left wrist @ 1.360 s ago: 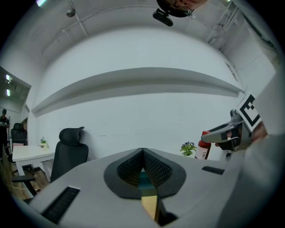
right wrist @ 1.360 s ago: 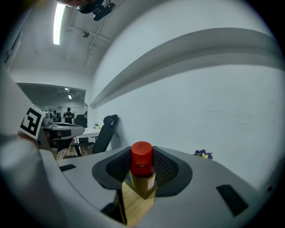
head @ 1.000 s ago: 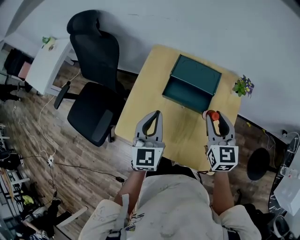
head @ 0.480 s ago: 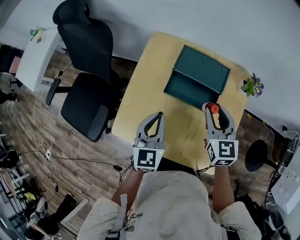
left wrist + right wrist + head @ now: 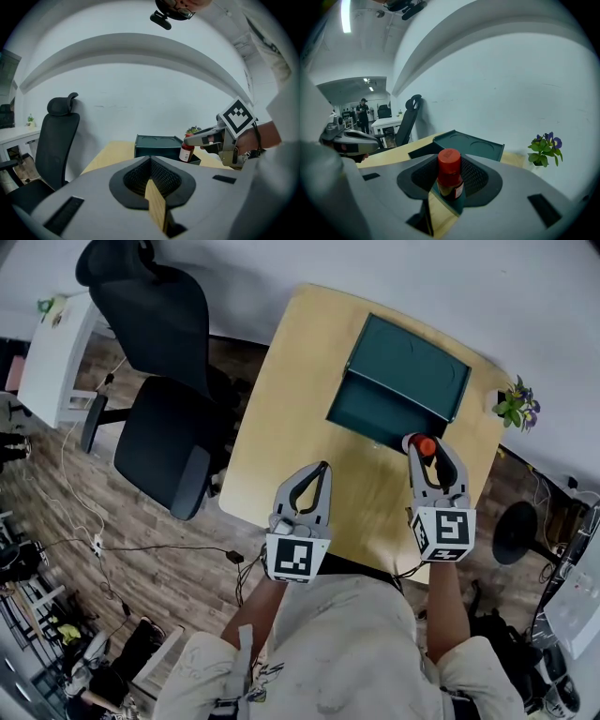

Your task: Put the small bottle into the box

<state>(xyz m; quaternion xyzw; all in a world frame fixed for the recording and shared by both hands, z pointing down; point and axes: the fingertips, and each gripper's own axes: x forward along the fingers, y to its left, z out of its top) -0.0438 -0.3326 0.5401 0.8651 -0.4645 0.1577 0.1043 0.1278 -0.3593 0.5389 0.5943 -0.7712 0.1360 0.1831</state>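
Note:
A small bottle (image 5: 427, 445) with a red cap and a dark body stands upright between the jaws of my right gripper (image 5: 426, 454), which is shut on it. It hangs over the yellow table (image 5: 281, 418) at the near right corner of the open teal box (image 5: 366, 418), whose lid (image 5: 412, 367) leans back behind it. In the right gripper view the bottle (image 5: 450, 180) fills the jaw gap with the box (image 5: 471, 145) just beyond. My left gripper (image 5: 323, 468) is shut and empty over the table's near edge; in its own view its tips (image 5: 151, 159) meet, facing the box (image 5: 157, 146) and the bottle (image 5: 186, 152).
A black office chair (image 5: 159, 381) stands left of the table. A small potted plant (image 5: 517, 404) with purple flowers sits at the table's far right corner. A white side table (image 5: 47, 352) is at far left, cables lie on the wood floor, and a black round base (image 5: 516, 532) is at right.
Both grippers have moved forward and lower over the table. The bottle in the right gripper now sits closer to the box's near right corner. The left gripper stays shut.

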